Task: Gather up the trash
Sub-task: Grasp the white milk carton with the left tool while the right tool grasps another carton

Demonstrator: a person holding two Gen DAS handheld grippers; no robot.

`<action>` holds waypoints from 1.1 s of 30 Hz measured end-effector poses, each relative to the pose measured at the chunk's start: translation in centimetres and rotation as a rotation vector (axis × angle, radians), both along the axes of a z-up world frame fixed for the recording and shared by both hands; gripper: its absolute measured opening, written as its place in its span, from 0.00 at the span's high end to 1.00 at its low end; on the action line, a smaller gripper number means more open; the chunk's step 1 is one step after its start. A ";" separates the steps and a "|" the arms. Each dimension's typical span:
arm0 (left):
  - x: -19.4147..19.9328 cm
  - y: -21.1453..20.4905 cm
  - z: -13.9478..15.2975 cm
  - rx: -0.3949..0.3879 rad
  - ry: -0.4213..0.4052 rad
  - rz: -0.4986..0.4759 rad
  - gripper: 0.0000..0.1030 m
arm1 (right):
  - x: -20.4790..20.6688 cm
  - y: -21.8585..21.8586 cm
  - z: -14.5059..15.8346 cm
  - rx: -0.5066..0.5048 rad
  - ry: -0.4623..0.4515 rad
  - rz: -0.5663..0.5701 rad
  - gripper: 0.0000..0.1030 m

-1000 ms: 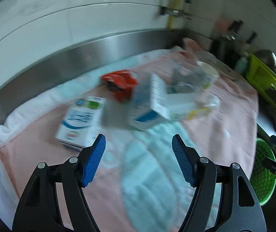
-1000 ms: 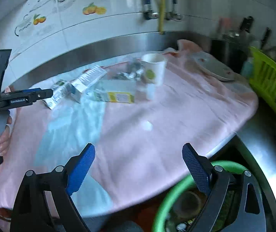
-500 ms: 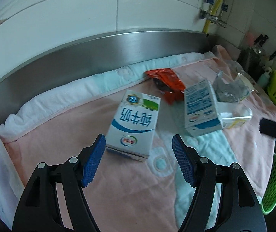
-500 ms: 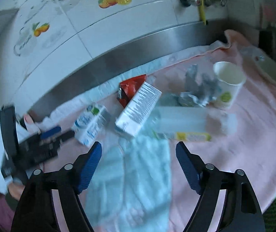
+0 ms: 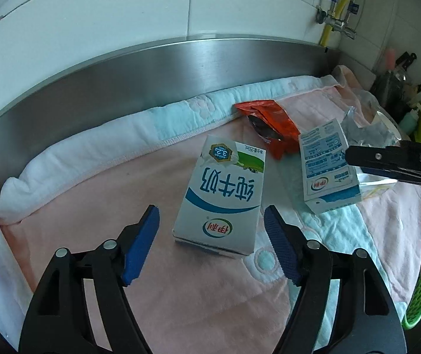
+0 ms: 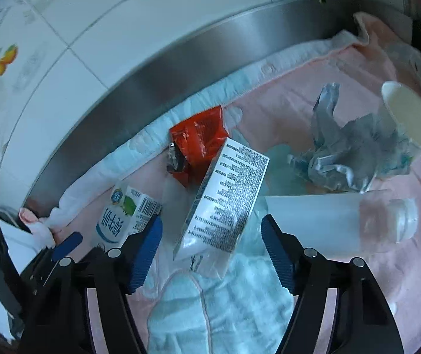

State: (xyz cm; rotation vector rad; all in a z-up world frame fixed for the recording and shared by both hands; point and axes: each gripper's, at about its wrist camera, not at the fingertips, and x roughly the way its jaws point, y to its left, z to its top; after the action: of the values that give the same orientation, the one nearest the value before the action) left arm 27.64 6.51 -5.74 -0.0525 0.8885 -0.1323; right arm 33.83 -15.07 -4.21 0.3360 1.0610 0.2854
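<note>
**Two open grippers, each lined up on its own milk carton**

Straight ahead of my left gripper (image 5: 212, 237), a milk carton (image 5: 222, 197) lies flat on the pink towel (image 5: 98, 200). My blue pads are spread wide, holding nothing, and the carton's near end sits just in front of the gap between them. Its long axis runs away from me, leaning a little to the right, so the two pads already flank its long sides. This carton is nearest my left hand.

Further right, a second carton (image 6: 225, 203) stands tipped up on its edge, its fine-print side facing my right gripper (image 6: 212, 243). That gripper is also spread and empty. The carton's near end lies between its pads, and its long axis points away and slightly right. This one belongs to my right hand.

Beyond both cartons, an orange wrapper (image 5: 269, 126) lies near the steel backsplash (image 5: 151, 73). To the far right sit a crumpled silver bag (image 6: 334, 153), a paper cup (image 6: 411, 124) and a clear plastic bottle (image 6: 340, 221) on its side.

From the left view, my right gripper's arm crosses the second carton and hides its far side. A green basket (image 5: 415, 303) shows only as a sliver at the lower right edge. The right view is blurred, so I cannot tell whether the pads touch the carton.
</note>
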 end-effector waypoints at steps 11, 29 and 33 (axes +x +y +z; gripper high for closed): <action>0.7 0.1 -0.8 0.002 0.019 0.007 0.27 | 1.3 0.2 -1.1 0.037 0.036 -0.013 0.53; 3.1 -1.2 -1.3 0.038 0.034 -0.014 0.20 | -0.7 -0.4 0.4 0.007 -0.022 0.039 0.60; 4.0 -1.7 -2.0 0.041 0.055 -0.034 0.20 | -2.0 -1.3 1.3 0.019 -0.032 0.060 0.61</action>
State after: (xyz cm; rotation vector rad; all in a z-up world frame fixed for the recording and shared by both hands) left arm 31.61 4.84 -7.74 -0.0032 0.9471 -0.1447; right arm 31.78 -16.35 -2.86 0.3160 1.0384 0.3537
